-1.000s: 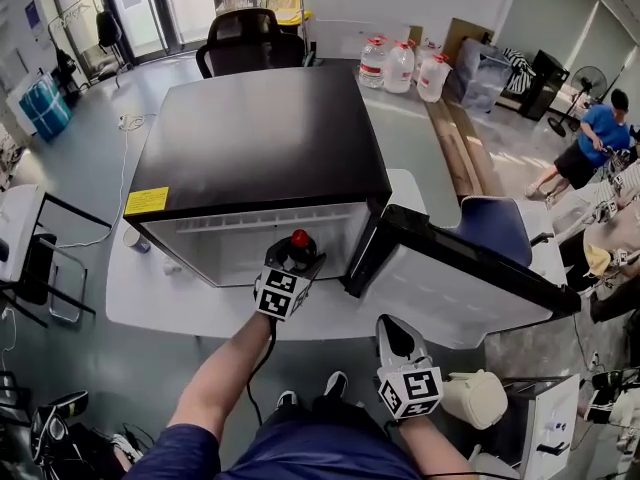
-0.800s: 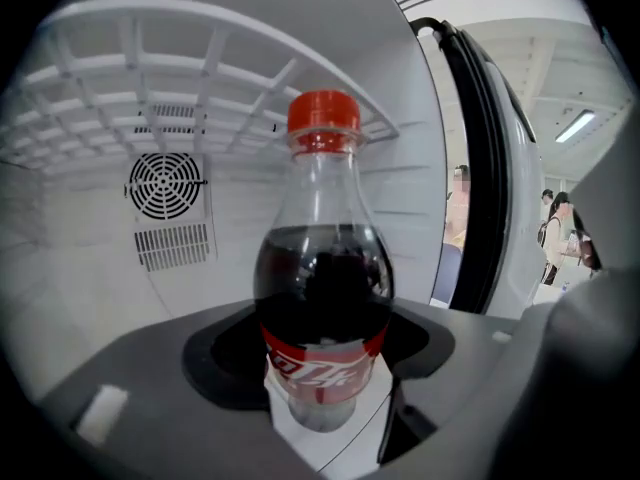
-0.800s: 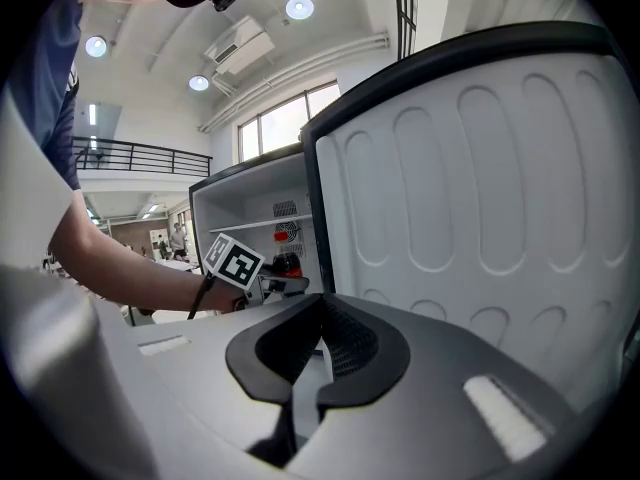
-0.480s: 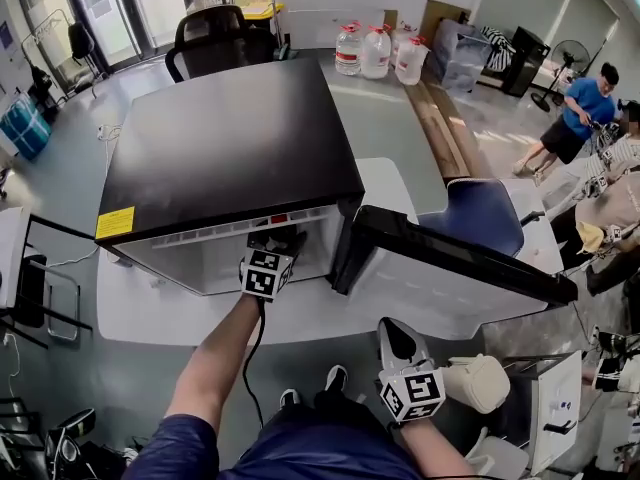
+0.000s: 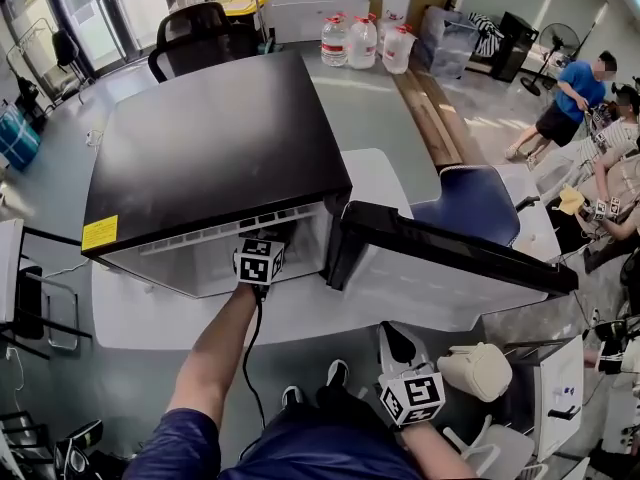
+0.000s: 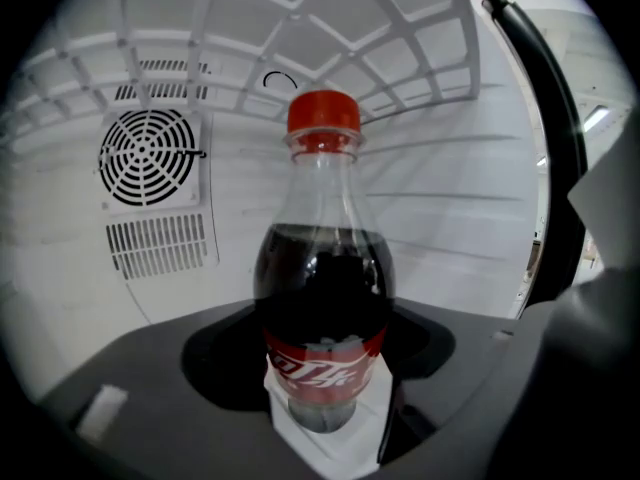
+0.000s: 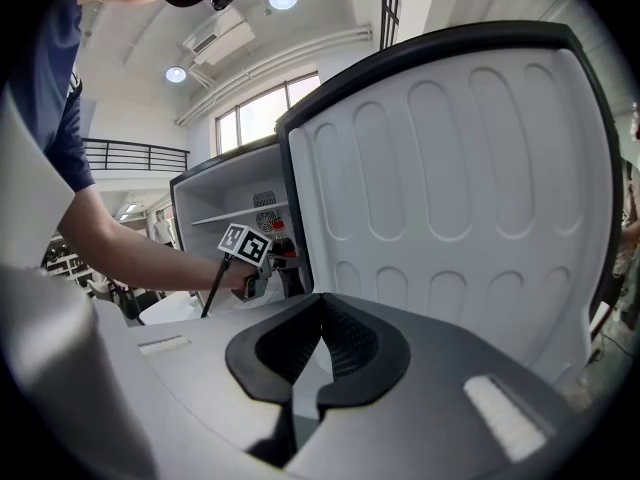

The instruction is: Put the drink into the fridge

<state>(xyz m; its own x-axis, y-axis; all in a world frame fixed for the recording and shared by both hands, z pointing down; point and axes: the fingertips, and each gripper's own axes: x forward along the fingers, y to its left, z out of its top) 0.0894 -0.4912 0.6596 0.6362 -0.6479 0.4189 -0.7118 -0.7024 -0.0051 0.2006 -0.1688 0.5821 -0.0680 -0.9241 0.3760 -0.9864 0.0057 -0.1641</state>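
Observation:
A cola bottle [image 6: 322,298] with a red cap stands upright between the jaws of my left gripper [image 6: 320,393], which is shut on its lower body. Both are inside the black mini fridge [image 5: 215,148], below its white wire shelf [image 6: 300,38]. In the head view only the left gripper's marker cube [image 5: 258,261] shows at the fridge opening; the bottle is hidden there. The fridge door [image 5: 450,268] stands open to the right. My right gripper [image 5: 400,353] hangs low by the person's lap, shut with nothing in it [image 7: 318,343], and faces the door's inner liner [image 7: 450,188].
The fridge rests on a white table [image 5: 150,313]. A fan grille [image 6: 150,156] sits on the fridge's back wall. Behind stand water jugs [image 5: 362,40] and an office chair [image 5: 195,33]; a blue chair [image 5: 470,203] is behind the door. People [image 5: 570,98] are at the right.
My left gripper has carried the bottle forward from the fridge's front edge into its interior. The red cap is no longer seen from above. The right gripper has stayed put.

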